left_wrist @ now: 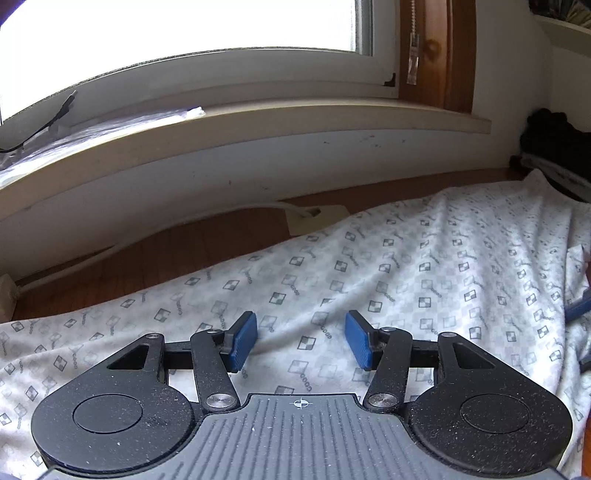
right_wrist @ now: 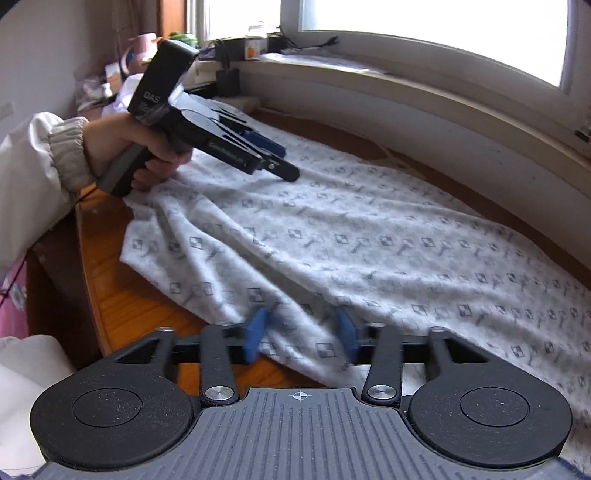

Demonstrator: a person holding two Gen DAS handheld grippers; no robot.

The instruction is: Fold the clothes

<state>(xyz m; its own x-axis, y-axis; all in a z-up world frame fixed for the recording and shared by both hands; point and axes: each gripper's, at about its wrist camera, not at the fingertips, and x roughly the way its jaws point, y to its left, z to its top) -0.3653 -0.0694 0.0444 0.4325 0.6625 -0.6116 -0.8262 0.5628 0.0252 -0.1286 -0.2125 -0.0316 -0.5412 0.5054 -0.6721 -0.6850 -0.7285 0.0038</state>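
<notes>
A white patterned garment (right_wrist: 332,236) lies spread across the wooden table (right_wrist: 110,291), filling the middle and right of both views, below the windowsill (left_wrist: 258,125) that runs along the top. At upper left of the right wrist view, a hand (right_wrist: 140,147) holds the left gripper (left_wrist: 301,341) over the cloth, its jaws spread with nothing pinched. The right gripper (right_wrist: 303,334) sits at the garment's near edge at lower centre; its blue pads (right_wrist: 256,332) stand apart around a fold and are blurred.

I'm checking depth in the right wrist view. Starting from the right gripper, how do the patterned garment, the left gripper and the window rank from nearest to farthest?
1. Patterned garment: its near edge lies between the right gripper's blue fingers.
2. Left gripper: upper left, held in a hand over the garment's far end.
3. Window: top, behind the sill beyond the table.
</notes>
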